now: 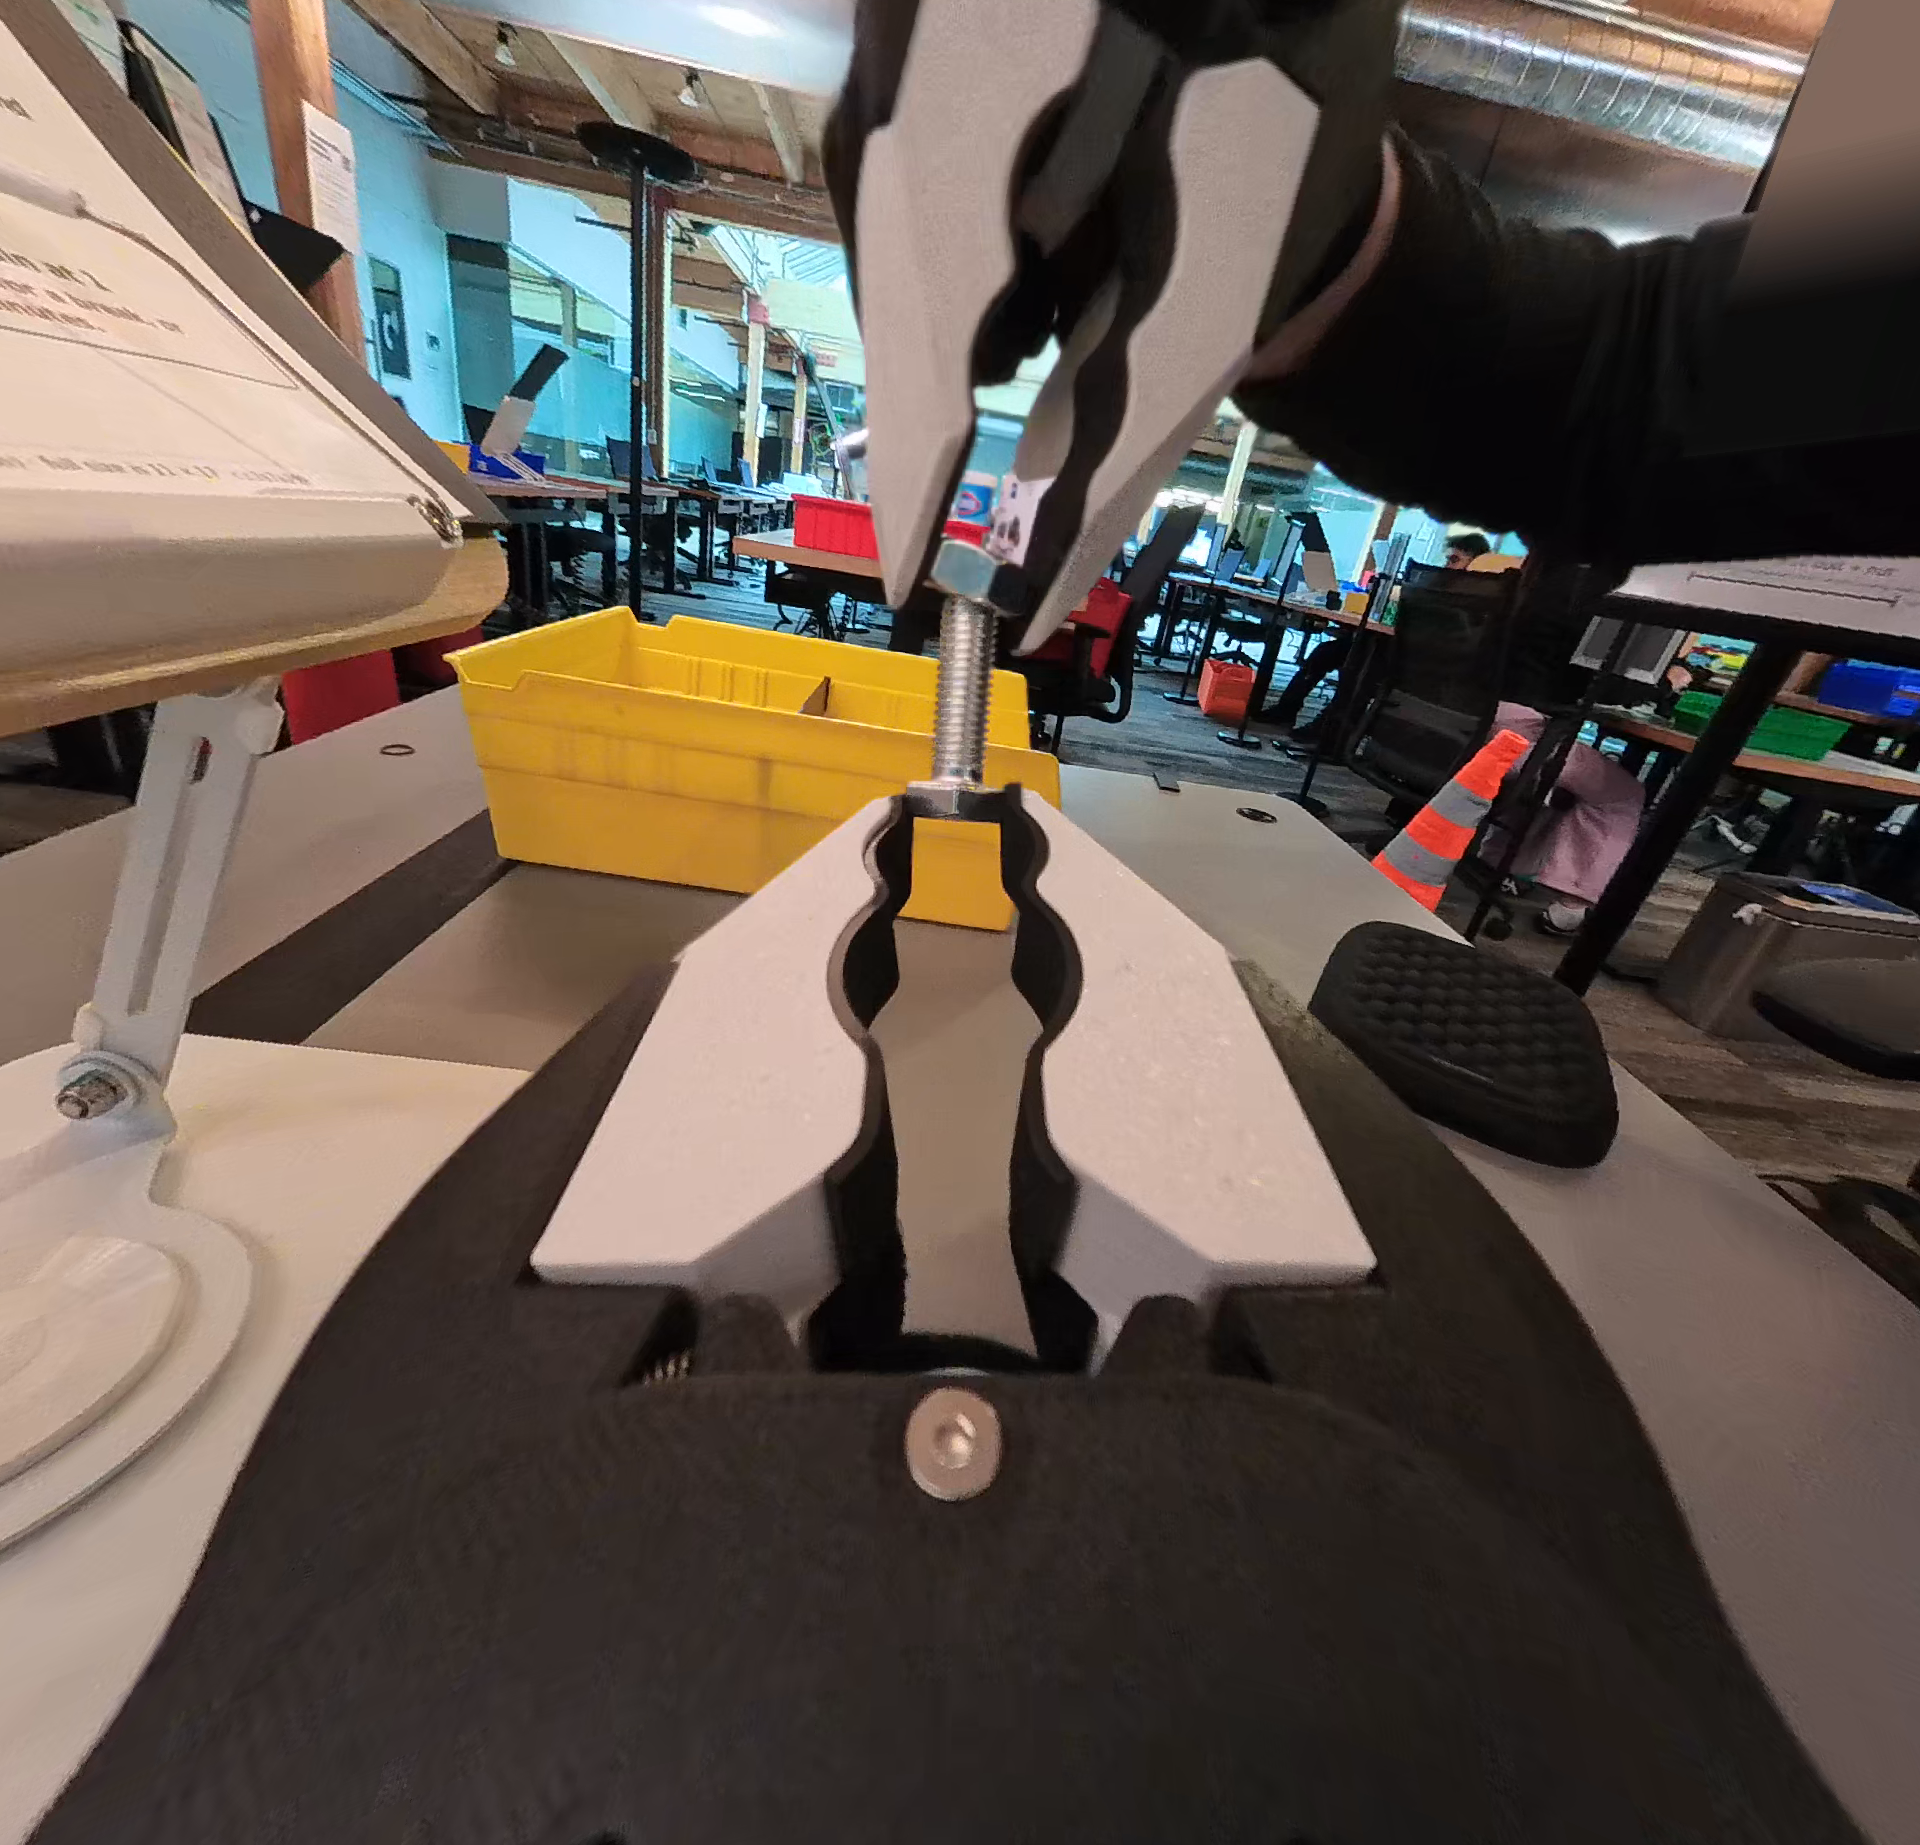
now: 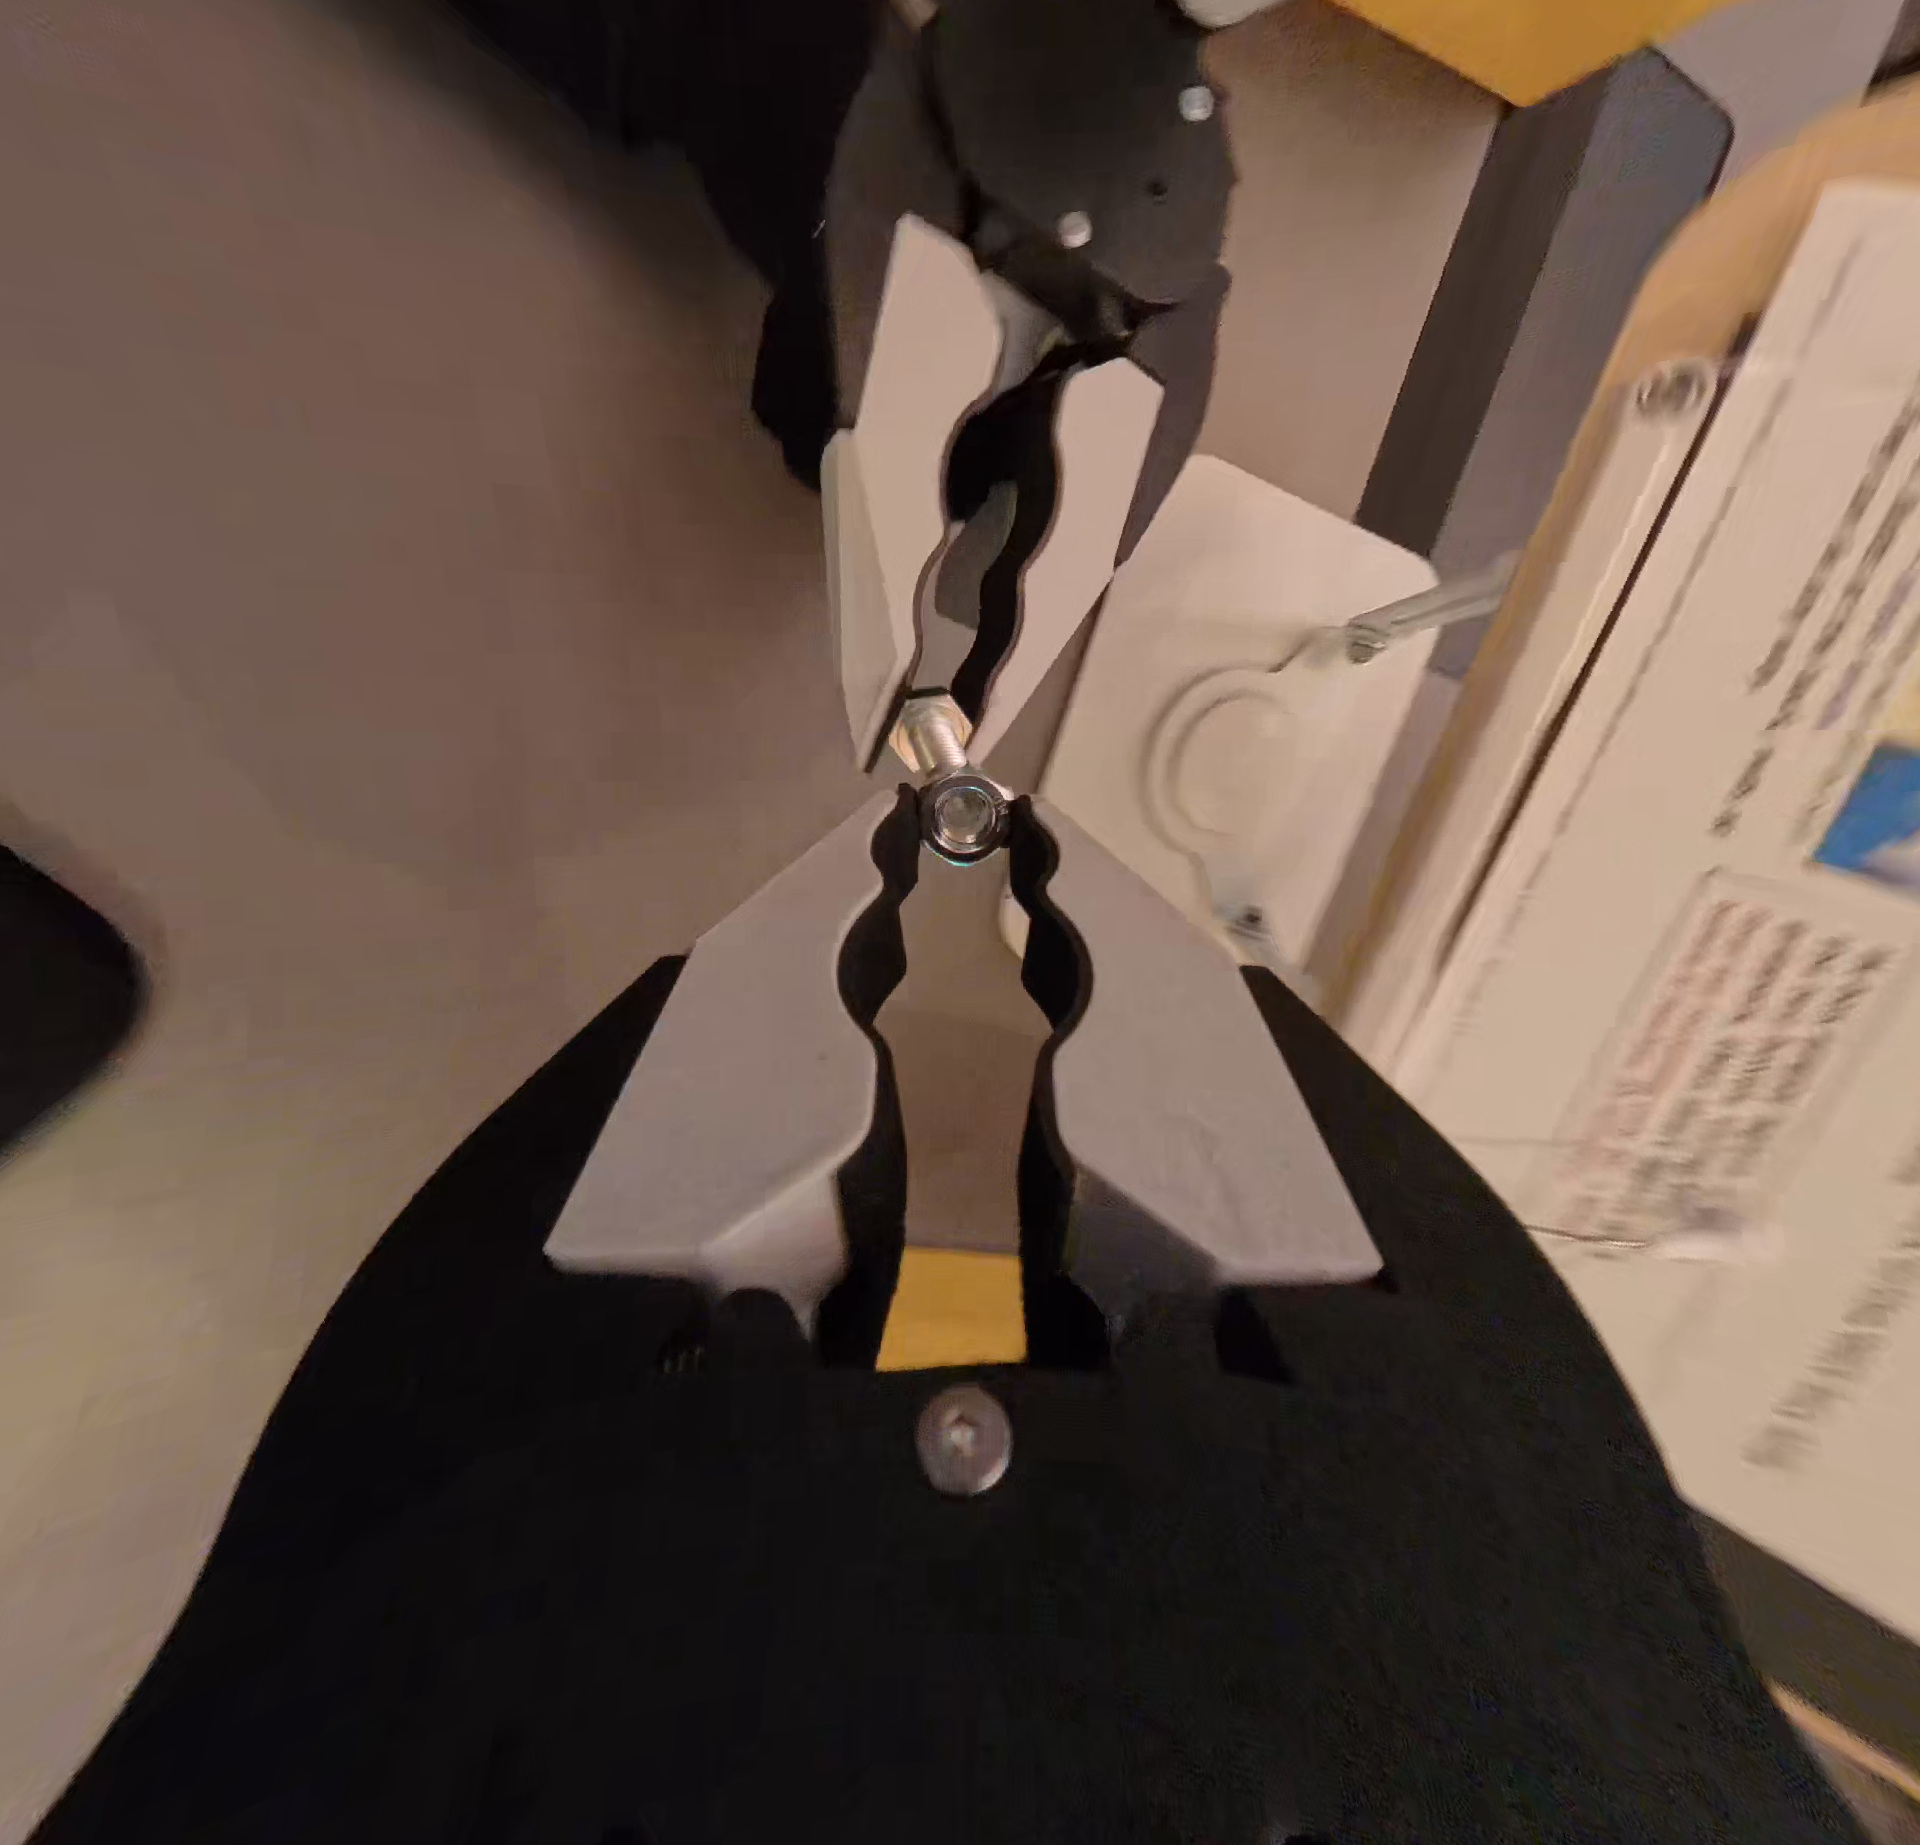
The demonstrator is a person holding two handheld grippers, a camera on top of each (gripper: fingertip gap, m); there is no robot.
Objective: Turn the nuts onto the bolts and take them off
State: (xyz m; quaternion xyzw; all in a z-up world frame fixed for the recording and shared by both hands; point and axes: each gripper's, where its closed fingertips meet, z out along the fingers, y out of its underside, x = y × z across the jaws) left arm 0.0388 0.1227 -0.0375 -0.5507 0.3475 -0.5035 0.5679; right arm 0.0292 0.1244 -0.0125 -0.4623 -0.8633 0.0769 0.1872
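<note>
The bolt [image 1: 964,694] stands upright above the tabletop [image 1: 1299,891], its head pinched in the tips of the left tongs [image 1: 951,808]. The nut [image 1: 966,580] sits at the top of its thread, clamped between the tips of the right tongs [image 1: 961,600], which reach down from above. A yellow bin [image 1: 665,756] stands just behind.

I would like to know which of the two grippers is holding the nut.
The right gripper, reaching down from above, grips the nut; the left gripper clamps the bolt head below.
</note>
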